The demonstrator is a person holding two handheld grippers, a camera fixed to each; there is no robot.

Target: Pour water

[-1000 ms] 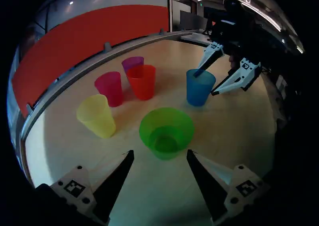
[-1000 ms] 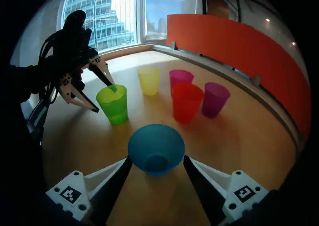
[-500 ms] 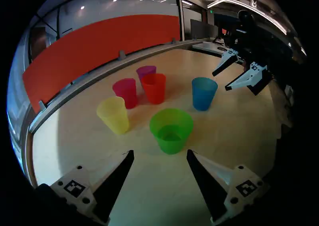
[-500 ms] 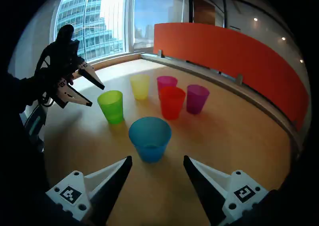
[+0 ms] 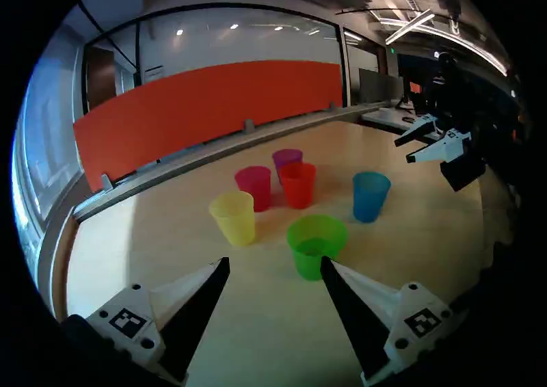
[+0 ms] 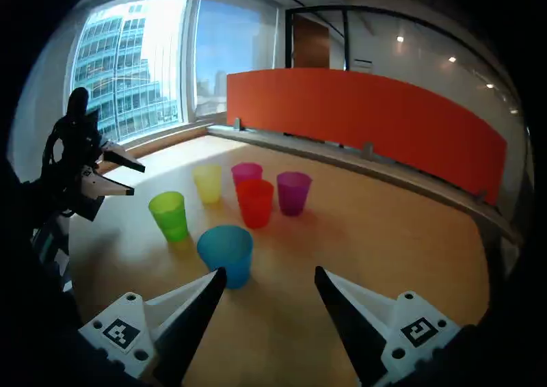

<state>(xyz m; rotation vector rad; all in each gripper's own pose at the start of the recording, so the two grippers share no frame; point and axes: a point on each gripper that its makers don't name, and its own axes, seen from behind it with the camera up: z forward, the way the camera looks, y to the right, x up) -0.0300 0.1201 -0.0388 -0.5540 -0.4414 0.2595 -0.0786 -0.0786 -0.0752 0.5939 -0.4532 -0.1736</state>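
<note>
In the left gripper view, the left gripper [image 5: 273,260] hung with its jaws spread wide and nothing between them, above the pale wooden table [image 5: 171,298]. Black-and-white square code tags sat on both finger mounts. The green cup [image 5: 311,247] stood just ahead, beside the right-hand fingertip. Behind it stood the yellow cup [image 5: 234,217], pink cup [image 5: 254,187], red cup [image 5: 298,184] and purple cup [image 5: 287,158], with the blue cup [image 5: 370,195] off to the right. All stood upright, long axes vertical, mouths up. Farther right, the right gripper [image 5: 403,152] hovered in the air, released and empty, well apart from the blue cup.

In the right gripper view, the right gripper [image 6: 269,271] was likewise spread and empty, with the same kind of tags on its mounts. The blue cup [image 6: 225,250] stood upright near its left fingertip. The green cup [image 6: 169,215] stood beyond it, and the left gripper [image 6: 137,181] hovered to its left, jaws apart.
</note>
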